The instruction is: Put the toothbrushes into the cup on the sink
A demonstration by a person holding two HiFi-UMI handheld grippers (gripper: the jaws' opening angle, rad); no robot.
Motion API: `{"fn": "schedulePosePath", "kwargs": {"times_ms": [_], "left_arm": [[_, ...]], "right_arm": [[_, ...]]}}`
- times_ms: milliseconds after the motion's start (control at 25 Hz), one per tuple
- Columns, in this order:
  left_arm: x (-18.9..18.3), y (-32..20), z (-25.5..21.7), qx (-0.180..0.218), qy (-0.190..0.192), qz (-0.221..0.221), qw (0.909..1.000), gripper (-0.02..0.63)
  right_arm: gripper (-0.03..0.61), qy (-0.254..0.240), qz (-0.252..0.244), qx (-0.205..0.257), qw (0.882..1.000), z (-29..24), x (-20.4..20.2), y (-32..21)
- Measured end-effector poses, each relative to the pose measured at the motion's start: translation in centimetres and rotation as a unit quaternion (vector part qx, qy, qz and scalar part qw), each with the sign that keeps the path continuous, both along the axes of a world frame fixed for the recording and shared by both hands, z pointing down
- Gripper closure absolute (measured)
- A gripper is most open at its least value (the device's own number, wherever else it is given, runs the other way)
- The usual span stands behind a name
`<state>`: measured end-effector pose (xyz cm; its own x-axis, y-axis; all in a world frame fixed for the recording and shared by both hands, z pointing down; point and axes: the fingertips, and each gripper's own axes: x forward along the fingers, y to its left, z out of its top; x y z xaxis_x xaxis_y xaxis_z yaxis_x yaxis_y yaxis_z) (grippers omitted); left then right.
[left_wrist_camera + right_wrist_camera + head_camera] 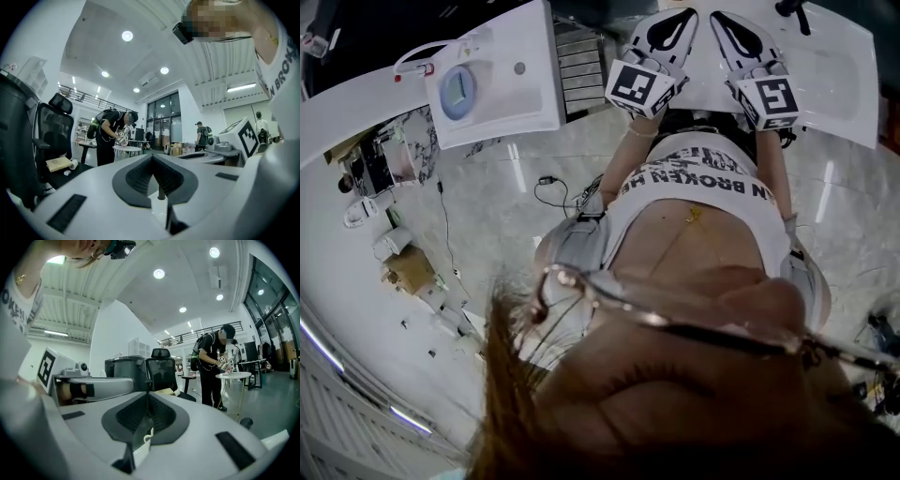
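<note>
At the top centre of the head view, the left gripper (672, 28) and the right gripper (739, 33) sit side by side, tips aimed at the upper edge of the frame, over a white counter (834, 66). Both are clenched on nothing. In the left gripper view the two ribbed pads (140, 177) meet along a seam with only air past them, and the right gripper view shows the same.

Neither gripper view looks at the work. Each looks out across a room, with a ceiling, a chair (161, 369) and a person (215, 366) at a small table, so the jaws are pointed away from the sink.

The sink (530, 94) lies at the upper left of the head view, well apart from both grippers and off to the side of their line of aim. A round bluish thing (457, 90) sits in it, which I take to be the cup, though it is too small to be sure. A thin white and red piece (414, 59) runs along the sink's far left edge. It may be a toothbrush or a tap, and I cannot tell which, so the toothbrushes' long axis can't be read here.

The left gripper is the nearer one to the sink, so it looks better placed to reach first. That reach calls for a swing toward the left of the frame, a turn of the jaws to face the basin, and an opening before any brush can be taken.
</note>
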<state>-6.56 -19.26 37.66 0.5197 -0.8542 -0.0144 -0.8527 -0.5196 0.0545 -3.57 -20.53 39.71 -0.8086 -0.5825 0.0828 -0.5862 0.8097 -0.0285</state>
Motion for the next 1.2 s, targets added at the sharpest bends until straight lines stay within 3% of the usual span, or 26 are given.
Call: {"fn": "schedulePosePath", "kwargs": {"times_ms": [320, 1200], "left_arm": [[-0.4, 1.3, -1.8, 0.031, -0.007, -0.023, 0.9992, 0.6], [-0.7, 1.4, -1.6, 0.009, -0.008, -0.036, 0.9993, 0.6]], "right_arm": [[0.545, -0.01, -0.022, 0.043, 0.999, -2.1, -0.4, 1.0], [0.546, 0.015, -0.046, 0.035, 0.998, -2.1, -0.9, 1.6]]}}
